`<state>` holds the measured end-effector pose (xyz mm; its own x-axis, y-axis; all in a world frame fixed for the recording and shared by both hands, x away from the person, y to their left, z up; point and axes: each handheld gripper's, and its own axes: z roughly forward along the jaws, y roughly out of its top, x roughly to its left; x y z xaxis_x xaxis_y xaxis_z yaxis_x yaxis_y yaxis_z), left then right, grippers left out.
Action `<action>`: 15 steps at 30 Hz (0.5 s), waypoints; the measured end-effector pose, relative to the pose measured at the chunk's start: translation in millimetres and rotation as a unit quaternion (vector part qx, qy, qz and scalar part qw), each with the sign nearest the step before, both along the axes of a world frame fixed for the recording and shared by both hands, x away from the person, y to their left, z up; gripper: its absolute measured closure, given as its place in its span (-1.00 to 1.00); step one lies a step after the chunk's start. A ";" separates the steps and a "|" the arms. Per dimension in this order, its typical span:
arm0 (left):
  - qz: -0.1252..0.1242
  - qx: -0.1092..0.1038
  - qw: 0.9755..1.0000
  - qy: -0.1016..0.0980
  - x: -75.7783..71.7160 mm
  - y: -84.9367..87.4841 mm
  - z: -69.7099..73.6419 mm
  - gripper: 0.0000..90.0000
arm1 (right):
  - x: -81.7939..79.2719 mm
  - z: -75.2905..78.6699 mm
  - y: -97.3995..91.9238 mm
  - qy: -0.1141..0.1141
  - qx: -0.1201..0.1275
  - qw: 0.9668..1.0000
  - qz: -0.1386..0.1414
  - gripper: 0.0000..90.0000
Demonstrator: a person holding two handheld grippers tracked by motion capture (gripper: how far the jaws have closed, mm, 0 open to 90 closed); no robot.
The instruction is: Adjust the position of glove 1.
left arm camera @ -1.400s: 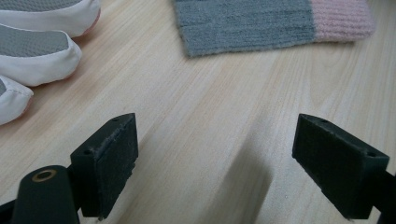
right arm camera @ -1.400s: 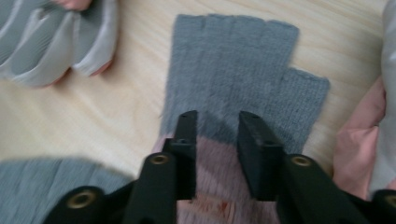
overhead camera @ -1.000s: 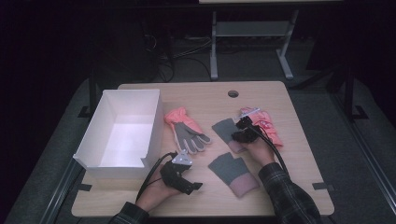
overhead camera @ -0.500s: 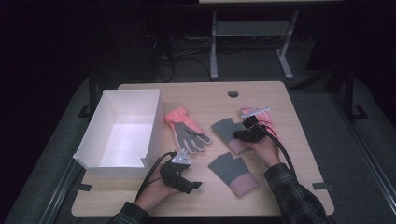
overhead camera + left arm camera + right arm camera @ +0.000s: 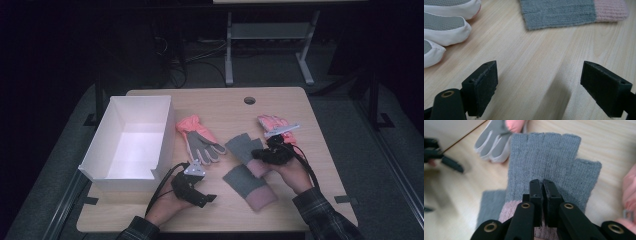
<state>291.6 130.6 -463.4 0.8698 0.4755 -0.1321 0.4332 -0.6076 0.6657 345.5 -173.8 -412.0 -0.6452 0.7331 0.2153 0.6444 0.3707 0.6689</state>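
**Glove pinched, box far to the left**

Nearest the bottom of the high view, the left hand-held gripper (image 5: 204,198) rests on the desk (image 5: 220,107), jaws wide apart and holding nothing. Mid right, the right hand-held gripper (image 5: 260,154) is squeezed tight on the grey fingerless glove (image 5: 554,160), fingers pointing away from it. The white box (image 5: 102,145), upper left, has nothing inside. The left hand is nearer to it.

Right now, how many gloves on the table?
4. Coral-and-grey glove beside the white box; grey fingerless glove pinched by the right gripper; second grey knit glove nearest the person; pink glove behind the right gripper, partly hidden.
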 end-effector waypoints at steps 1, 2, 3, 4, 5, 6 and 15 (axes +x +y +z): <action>-0.002 0.004 1.000 0.003 -0.2 0.4 0.2 -0.69 | -3.1 0.1 -0.6 0.000 -0.001 1.000 0.003 0.93; -0.001 0.004 1.000 0.002 -0.4 0.4 0.3 -0.69 | -7.4 0.1 -0.9 0.001 -0.002 1.000 0.005 0.93; 0.000 0.003 1.000 0.001 -0.4 0.7 0.3 -0.69 | -11.5 0.2 -0.9 0.000 -0.002 1.000 0.009 0.93; 0.001 0.002 1.000 -0.001 -0.2 1.1 0.5 -0.69 | -15.6 0.3 -1.0 0.001 -0.004 1.000 0.010 0.93; 0.004 -0.001 1.000 -0.002 0.0 1.3 0.4 -0.69 | -19.5 0.0 -1.3 0.001 -0.003 1.000 0.011 0.93; 0.006 -0.001 1.000 -0.001 0.0 1.4 0.6 -0.69 | -24.2 -0.8 -1.8 0.000 0.000 1.000 0.010 0.93; 0.006 -0.003 1.000 -0.001 -0.8 0.9 -0.7 -0.69 | -58.7 -8.7 -4.6 0.015 0.003 1.000 0.019 0.92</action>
<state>290.8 131.4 -464.1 0.8647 0.4843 -0.1329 0.4386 -0.5992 0.6698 286.8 -178.4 -420.7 -0.6658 0.7067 0.2394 0.6494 0.3907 0.6524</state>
